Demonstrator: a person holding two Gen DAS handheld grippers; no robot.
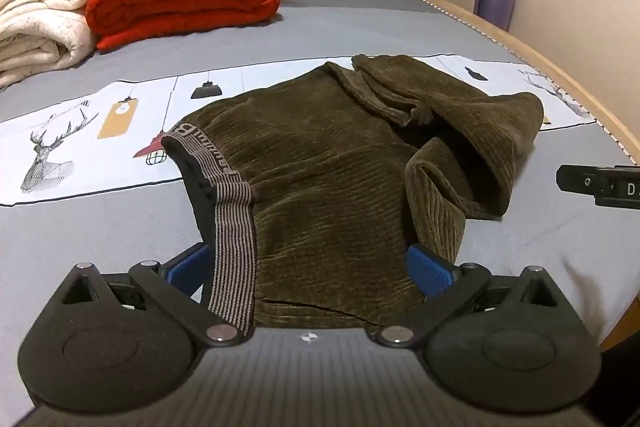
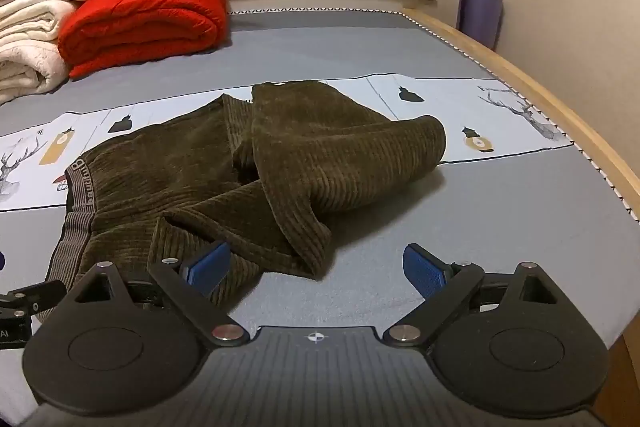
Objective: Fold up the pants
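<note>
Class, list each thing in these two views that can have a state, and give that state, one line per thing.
Pants: crumpled on the bed, legs bunched over each other, not folded.
Waistband: lying between the left gripper's fingers.
Left gripper: open, fingers either side of the pants' waist.
Right gripper: open, holding nothing, near a pant leg hem.
Red blanket: folded.
White blankets: folded, stacked.
Bed: made, sheet flat.

Your left gripper (image 1: 310, 267): matte black linkage arms, round silver pivot screws, ribbed grey housing with a small crosshair mark, textured blue fingertip pads (image 1: 430, 269). Your right gripper (image 2: 316, 267): identical build, same blue pads (image 2: 424, 271).
</note>
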